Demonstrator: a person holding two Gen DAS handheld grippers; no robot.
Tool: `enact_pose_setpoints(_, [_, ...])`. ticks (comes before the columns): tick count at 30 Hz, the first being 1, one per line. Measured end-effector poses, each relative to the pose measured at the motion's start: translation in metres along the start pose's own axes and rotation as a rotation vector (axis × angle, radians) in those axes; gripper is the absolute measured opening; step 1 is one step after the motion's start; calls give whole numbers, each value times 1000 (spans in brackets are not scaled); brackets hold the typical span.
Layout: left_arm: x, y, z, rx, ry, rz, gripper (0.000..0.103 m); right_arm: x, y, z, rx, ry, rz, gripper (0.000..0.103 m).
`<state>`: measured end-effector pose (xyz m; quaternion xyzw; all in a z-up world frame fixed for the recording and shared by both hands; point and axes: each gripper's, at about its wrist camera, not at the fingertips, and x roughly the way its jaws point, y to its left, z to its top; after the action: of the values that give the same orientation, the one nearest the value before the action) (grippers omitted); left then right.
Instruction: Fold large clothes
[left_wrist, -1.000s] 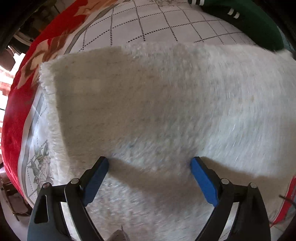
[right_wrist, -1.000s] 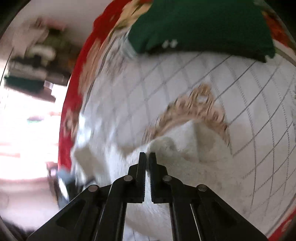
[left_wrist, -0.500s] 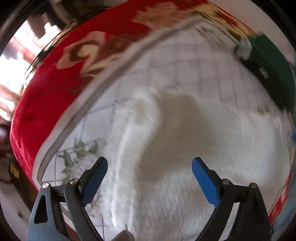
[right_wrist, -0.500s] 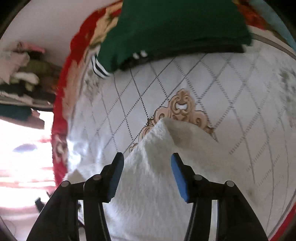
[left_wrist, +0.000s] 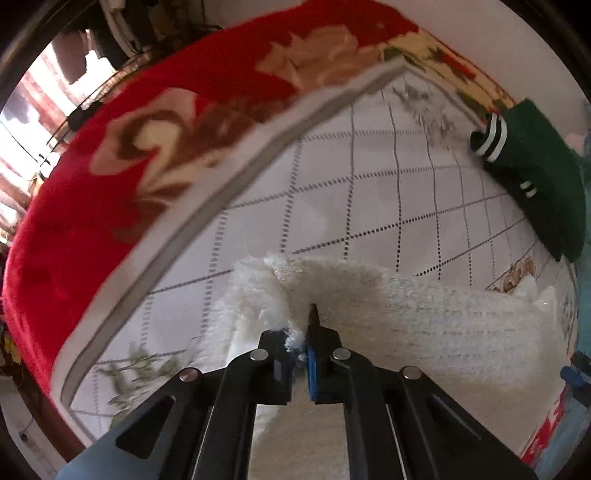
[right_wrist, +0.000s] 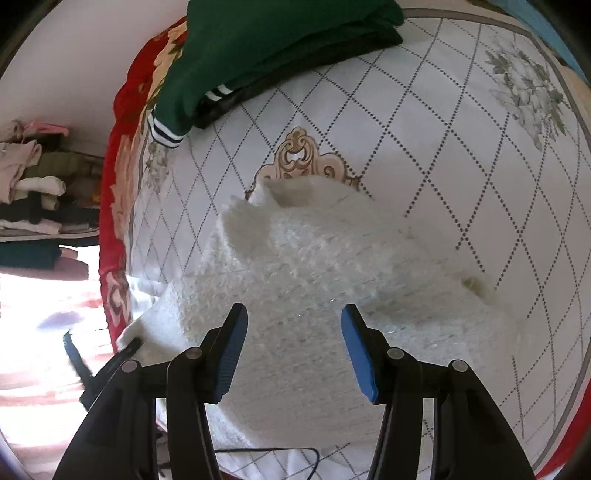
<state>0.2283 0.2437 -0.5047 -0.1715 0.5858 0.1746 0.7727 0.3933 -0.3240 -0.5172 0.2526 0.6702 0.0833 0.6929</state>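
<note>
Two claws: we see one in each wrist view, both pointing steeply down at the bed.
Left claw (left_wrist: 300, 332): we see it clenched on a fluffy corner of the white garment (left_wrist: 424, 332); pile sticks out between its blue pads.
Right claw (right_wrist: 293, 347): we see it released, jaws standing apart above the white garment (right_wrist: 314, 280), pads not pressing on it.
White garment: we find it lying on the quilted bedcover (left_wrist: 369, 184), directly under and ahead of both claws; from the left claw it runs off to the right as a long band, its near end bunched at the pads.
Quilted bedcover: we see white cloth with a dotted diamond grid, grey flower prints and a tan scroll ornament (right_wrist: 299, 155) just beyond the garment's far edge, ahead of the right claw.
Red blanket (left_wrist: 129, 166): we see it with large cream flowers, beyond the bedcover's edge, left of the left claw.
Green garment (right_wrist: 266, 48): we see it folded, with white-striped cuffs, well ahead of the right claw and far right of the left claw.
Stacked clothes (right_wrist: 29, 184): we see them far left of the right claw.
Writing: we can read no brand, label or lettering anywhere.
</note>
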Motion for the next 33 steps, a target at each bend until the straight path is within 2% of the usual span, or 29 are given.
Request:
enact_pose_setpoints(3, [-5,10,-4,-35,1,9,3,-1,5,0,-11,-5,-1,55])
enact_pose_setpoints(7, [24,19,-5,-73,56,23,3,0,30,-1,-88,-12,-2,55])
enact_pose_setpoints(11, [55,22,-9,-56,108,45,5,32,59,2,-212,80,-2,54])
enact_pose_setpoints(13, [62,24,-10,-41,114,41,5,62,68,9,-263,98,-66,46])
enact_pose_setpoints(15, [64,23,-9,-20,118,40,6,97,71,21,-314,111,-170,41])
enact_pose_setpoints(18, [62,23,-7,-12,127,33,10,126,70,39,-287,112,-201,39])
enact_pose_setpoints(20, [57,22,-4,-17,137,32,11,130,76,49,-284,135,-233,39])
enact_pose_setpoints(22, [46,18,-1,1,142,61,13,119,78,54,-259,150,-219,39])
enact_pose_setpoints(24, [28,8,1,54,104,85,22,91,77,53,-242,125,-164,42])
enact_pose_setpoints(25, [18,4,1,78,83,92,27,75,73,52,-226,102,-133,51])
enact_pose_setpoints(26, [7,-3,1,104,61,95,45,52,66,48,-199,68,-88,57])
enact_pose_setpoints(27, [-1,-8,1,119,53,96,70,33,57,43,-171,40,-55,63])
enact_pose_setpoints(29, [-19,-21,-2,152,9,104,89,-1,34,30,-96,1,-8,64])
enact_pose_setpoints(31, [-32,-37,-7,173,-14,93,90,-23,15,16,-31,-23,11,64])
enact_pose_setpoints(33, [-37,-58,-13,174,-12,45,90,-31,3,-5,9,-5,26,63])
